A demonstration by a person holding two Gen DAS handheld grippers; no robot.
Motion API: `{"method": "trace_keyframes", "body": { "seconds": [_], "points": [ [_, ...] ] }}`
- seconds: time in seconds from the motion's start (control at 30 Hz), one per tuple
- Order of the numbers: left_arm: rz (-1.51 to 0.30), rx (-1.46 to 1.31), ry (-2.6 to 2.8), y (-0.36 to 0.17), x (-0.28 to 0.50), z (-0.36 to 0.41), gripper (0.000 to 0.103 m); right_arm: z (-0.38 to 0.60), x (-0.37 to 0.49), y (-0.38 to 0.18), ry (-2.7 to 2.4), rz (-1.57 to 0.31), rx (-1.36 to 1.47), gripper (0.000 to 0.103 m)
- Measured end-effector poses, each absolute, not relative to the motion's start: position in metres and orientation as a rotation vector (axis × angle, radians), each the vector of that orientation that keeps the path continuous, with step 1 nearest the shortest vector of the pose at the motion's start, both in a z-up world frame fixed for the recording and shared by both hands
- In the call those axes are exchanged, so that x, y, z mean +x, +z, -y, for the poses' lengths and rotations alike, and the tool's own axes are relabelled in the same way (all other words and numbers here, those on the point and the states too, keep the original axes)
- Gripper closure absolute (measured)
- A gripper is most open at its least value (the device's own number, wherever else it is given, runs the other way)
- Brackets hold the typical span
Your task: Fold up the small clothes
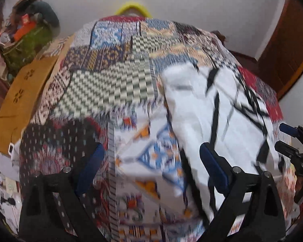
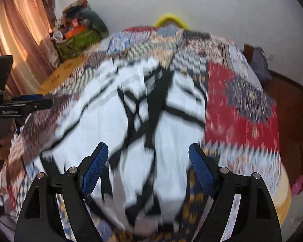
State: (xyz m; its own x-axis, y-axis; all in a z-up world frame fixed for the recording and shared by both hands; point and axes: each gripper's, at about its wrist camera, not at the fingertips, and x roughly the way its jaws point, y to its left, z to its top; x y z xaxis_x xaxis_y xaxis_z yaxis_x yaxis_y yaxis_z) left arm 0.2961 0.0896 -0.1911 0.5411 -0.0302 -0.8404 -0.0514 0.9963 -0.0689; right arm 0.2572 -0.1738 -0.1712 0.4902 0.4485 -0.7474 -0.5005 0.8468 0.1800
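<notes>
Hovering both wide-open, empty jaws, my right gripper (image 2: 148, 157) and left gripper (image 1: 151, 157), I should pinch the white garment (image 2: 103, 125) squarely at its lower-frame edge.

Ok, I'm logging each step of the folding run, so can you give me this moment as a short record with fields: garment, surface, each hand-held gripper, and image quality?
garment: white cloth with black lines, lying spread and rumpled, not yet folded
surface: patchwork bedspread
left hand-held gripper: open, nothing between its pads, over the bedspread just left of the garment
right hand-held gripper: open, above the garment's near part, nothing gripped
background: yellow object at the far edge of the bed
image quality: both views motion-blurred
</notes>
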Motion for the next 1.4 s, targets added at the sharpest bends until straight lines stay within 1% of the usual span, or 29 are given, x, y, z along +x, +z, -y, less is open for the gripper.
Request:
{"method": "trace_keyframes", "body": {
  "seconds": [0.13, 0.17, 0.23, 0.27, 0.3, 0.33, 0.4, 0.47, 0.57, 0.77, 0.83, 0.93, 0.97, 1.03, 1.1, 1.13, 1.2, 1.23, 1.3, 1.33, 1.4],
  "points": [
    [-1.002, -0.086, 0.024, -0.201, 0.338, -0.087, 0.007, 0.156, 0.293, -0.17, 0.577, -0.866, -0.079, 0.024],
    [-1.01, -0.093, 0.019, -0.206, 0.347, -0.087, 0.007, 0.151, 0.305, -0.172, 0.577, -0.873, -0.082, 0.026],
    [-1.038, -0.114, -0.001, -0.218, 0.367, -0.082, 0.007, 0.144, 0.326, -0.177, 0.582, -0.895, -0.072, 0.036],
    [-1.048, -0.118, -0.009, -0.222, 0.373, -0.08, 0.007, 0.141, 0.336, -0.181, 0.58, -0.911, -0.063, 0.044],
    [-1.064, -0.11, -0.017, -0.228, 0.381, -0.076, 0.008, 0.138, 0.346, -0.186, 0.575, -0.93, -0.052, 0.048],
    [-1.09, -0.077, -0.028, -0.236, 0.391, -0.071, 0.014, 0.136, 0.353, -0.189, 0.574, -0.941, -0.047, 0.057],
    [-1.1, -0.035, -0.016, -0.246, 0.4, -0.065, 0.024, 0.132, 0.362, -0.195, 0.584, -0.952, -0.05, 0.08],
    [-1.101, -0.04, -0.018, -0.255, 0.405, -0.066, 0.023, 0.134, 0.363, -0.198, 0.572, -0.937, -0.069, 0.09],
    [-1.08, -0.065, -0.016, -0.26, 0.402, -0.072, 0.023, 0.138, 0.36, -0.205, 0.567, -0.923, -0.117, 0.094],
    [-1.09, -0.074, 0.027, -0.259, 0.4, -0.076, 0.022, 0.143, 0.363, -0.208, 0.566, -0.94, -0.09, 0.094],
    [-1.096, -0.061, 0.039, -0.252, 0.395, -0.075, 0.024, 0.146, 0.361, -0.199, 0.579, -0.951, -0.076, 0.094],
    [-1.079, -0.04, 0.035, -0.237, 0.383, -0.072, 0.025, 0.155, 0.347, -0.18, 0.585, -0.927, -0.066, 0.089],
    [-1.065, -0.027, 0.036, -0.23, 0.377, -0.071, 0.025, 0.157, 0.343, -0.175, 0.584, -0.921, -0.072, 0.086],
    [-1.037, -0.007, 0.033, -0.217, 0.365, -0.068, 0.025, 0.165, 0.33, -0.164, 0.581, -0.894, -0.086, 0.076],
    [-1.005, 0.003, 0.021, -0.202, 0.351, -0.065, 0.025, 0.173, 0.317, -0.154, 0.576, -0.862, -0.089, 0.056],
    [-0.99, 0.006, 0.017, -0.195, 0.344, -0.063, 0.025, 0.177, 0.31, -0.149, 0.57, -0.846, -0.092, 0.051],
    [-0.971, 0.01, 0.011, -0.187, 0.334, -0.061, 0.025, 0.184, 0.298, -0.142, 0.561, -0.82, -0.091, 0.035],
    [-0.966, 0.01, 0.007, -0.184, 0.331, -0.06, 0.025, 0.188, 0.294, -0.14, 0.56, -0.817, -0.086, 0.031],
    [-0.962, 0.001, -0.007, -0.18, 0.322, -0.059, 0.024, 0.195, 0.286, -0.138, 0.55, -0.82, -0.063, 0.019],
    [-0.969, -0.012, -0.017, -0.181, 0.318, -0.059, 0.021, 0.198, 0.284, -0.139, 0.541, -0.824, -0.055, 0.017],
    [-0.999, -0.063, -0.044, -0.187, 0.315, -0.061, 0.019, 0.202, 0.282, -0.144, 0.526, -0.844, -0.036, 0.012]
  ]
}}
